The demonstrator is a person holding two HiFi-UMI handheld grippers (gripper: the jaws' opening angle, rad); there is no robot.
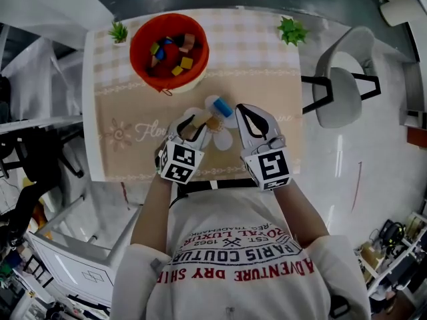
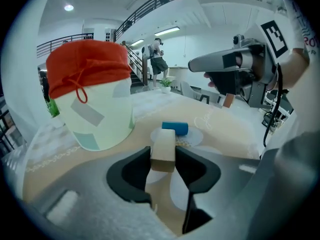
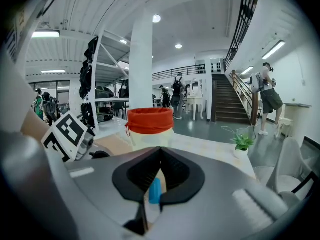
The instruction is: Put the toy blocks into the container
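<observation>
A tan wooden block sits upright between the jaws of my left gripper, and both pads press on its sides. From the head view the left gripper is at the table's near middle, with the tan block at its tips. A blue cylinder lies just beyond it on a white flower print. My right gripper has its tips together beside the blue cylinder, holding nothing. The red-lined container stands far left with several coloured blocks inside.
Two small potted plants stand at the table's far corners. A grey chair is off the right side. The container rises left of my left gripper. The table's near edge lies just under both grippers.
</observation>
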